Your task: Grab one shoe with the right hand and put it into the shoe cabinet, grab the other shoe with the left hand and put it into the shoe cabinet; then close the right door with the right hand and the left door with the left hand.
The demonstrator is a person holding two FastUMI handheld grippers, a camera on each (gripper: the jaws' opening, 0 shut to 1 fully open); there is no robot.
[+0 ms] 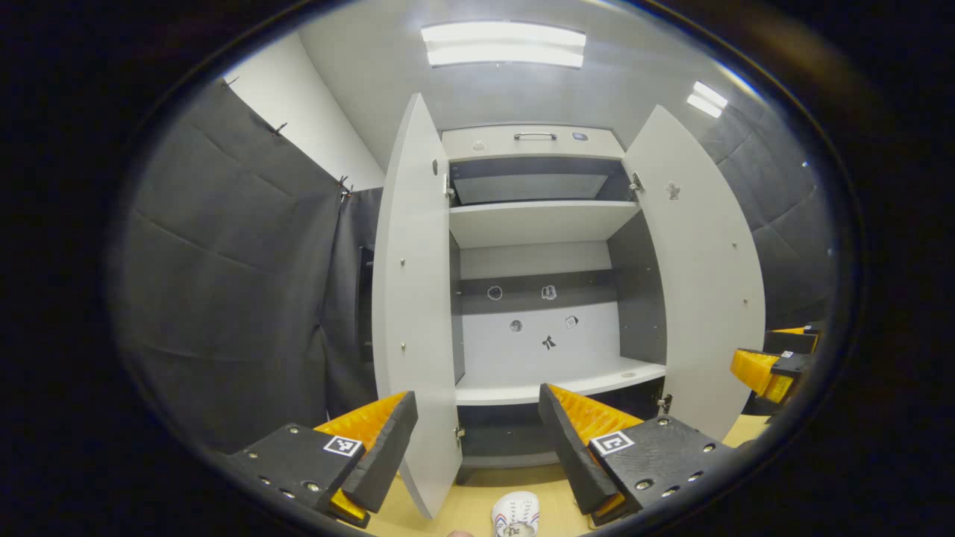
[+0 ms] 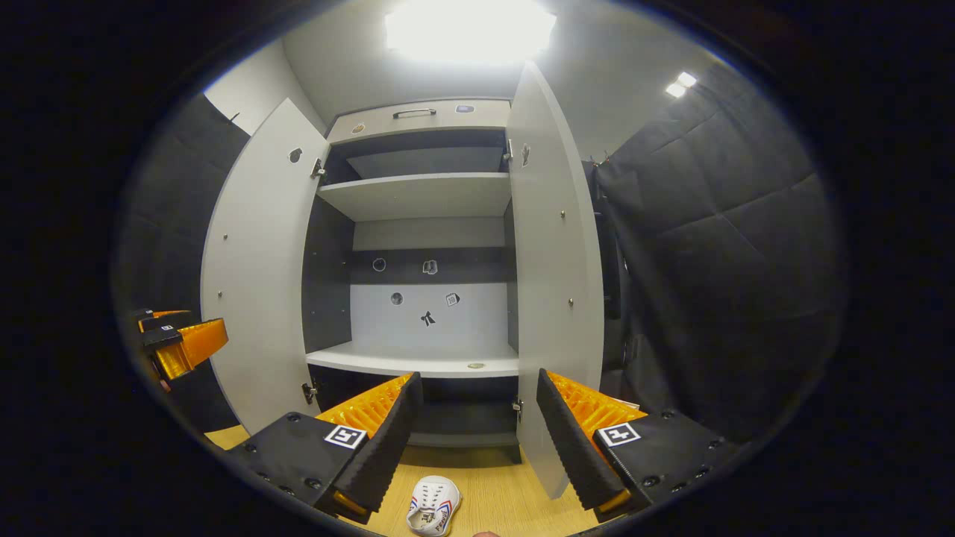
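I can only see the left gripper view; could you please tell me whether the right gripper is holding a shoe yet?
Observer: No, the right gripper is open, with nothing between its fingers.
Operator: Is a shoe near it?
Observer: A white shoe lies on the wooden floor just below those fingers, in front of the cabinet.
Operator: And the right door?
Observer: The right door stands wide open, its edge turned toward that gripper.
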